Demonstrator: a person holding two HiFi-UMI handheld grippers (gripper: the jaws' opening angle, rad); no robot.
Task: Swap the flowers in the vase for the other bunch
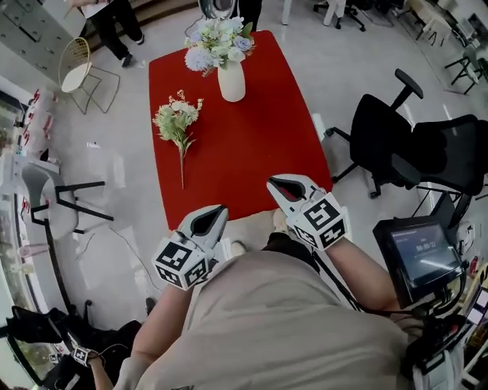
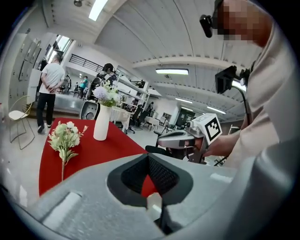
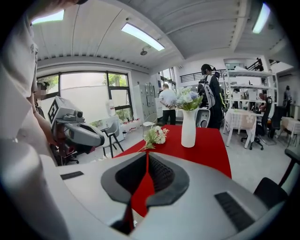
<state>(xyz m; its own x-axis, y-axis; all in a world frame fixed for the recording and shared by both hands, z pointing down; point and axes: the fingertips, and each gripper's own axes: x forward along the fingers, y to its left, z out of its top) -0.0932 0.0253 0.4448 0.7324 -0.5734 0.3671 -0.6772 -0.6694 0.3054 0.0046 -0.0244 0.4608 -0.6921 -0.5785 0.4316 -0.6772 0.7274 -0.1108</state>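
Note:
A white vase holding pale blue and white flowers stands at the far end of the red table. The other bunch, white and green, lies flat to the vase's near left. Both grippers hover at the table's near edge, well short of the flowers. My left gripper is shut with nothing in it. My right gripper has its tips together and holds nothing. The left gripper view shows the vase, the loose bunch and the right gripper. In the right gripper view the vase stands right of the bunch.
Black office chairs stand to the table's right. A white wire chair and a black frame are on the left. A screen on a stand is at my right side. People stand beyond the table's far end.

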